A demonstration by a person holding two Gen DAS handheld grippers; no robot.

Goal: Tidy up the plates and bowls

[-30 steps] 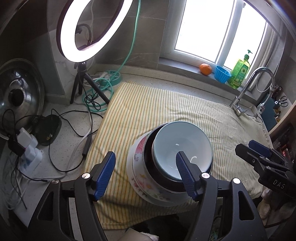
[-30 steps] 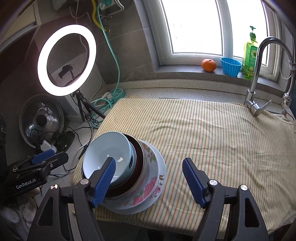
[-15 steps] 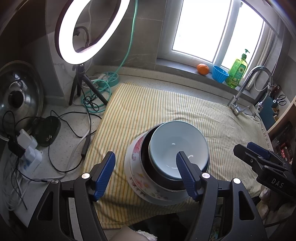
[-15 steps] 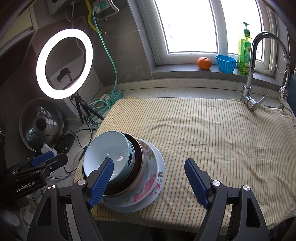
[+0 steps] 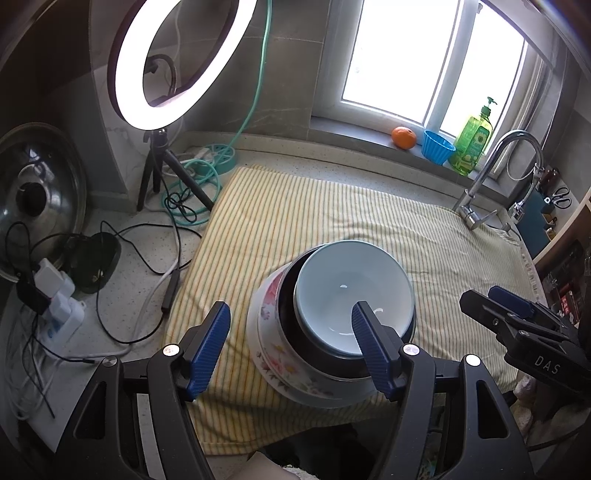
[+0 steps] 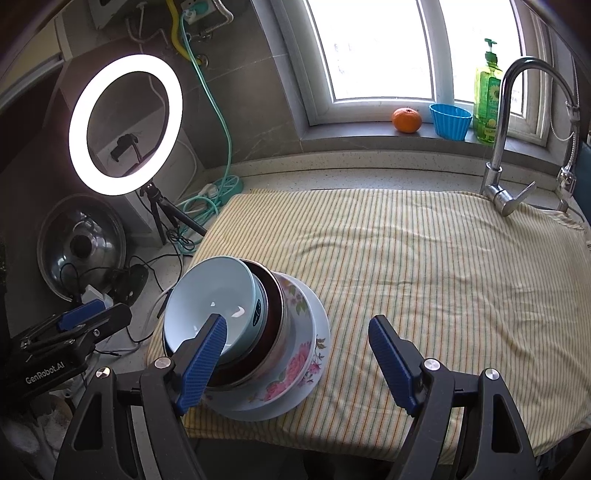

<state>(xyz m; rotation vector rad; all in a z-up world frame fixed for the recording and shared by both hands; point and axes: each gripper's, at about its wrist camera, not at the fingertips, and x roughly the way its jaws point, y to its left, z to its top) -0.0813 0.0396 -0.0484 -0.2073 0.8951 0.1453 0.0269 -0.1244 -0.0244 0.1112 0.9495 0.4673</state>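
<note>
Bowls: two, a light blue bowl (image 5: 352,295) nested in a dark bowl (image 6: 271,291).
Plates: at least two under them, a flowered plate (image 6: 299,363) on a plain white plate (image 6: 320,321).
Place of the stack: near the front left corner of the striped cloth (image 6: 424,266).
Left gripper (image 5: 291,338): fingers wide apart, nothing held; the right finger crossed over the blue bowl in the view, contact not clear.
Right gripper (image 6: 297,354): fingers wide apart, empty, its left finger in front of the stack.
Only left view: scissors (image 5: 561,195) at the far right.
Only right view: wall socket (image 6: 194,5) above the ring light (image 6: 125,123).
</note>
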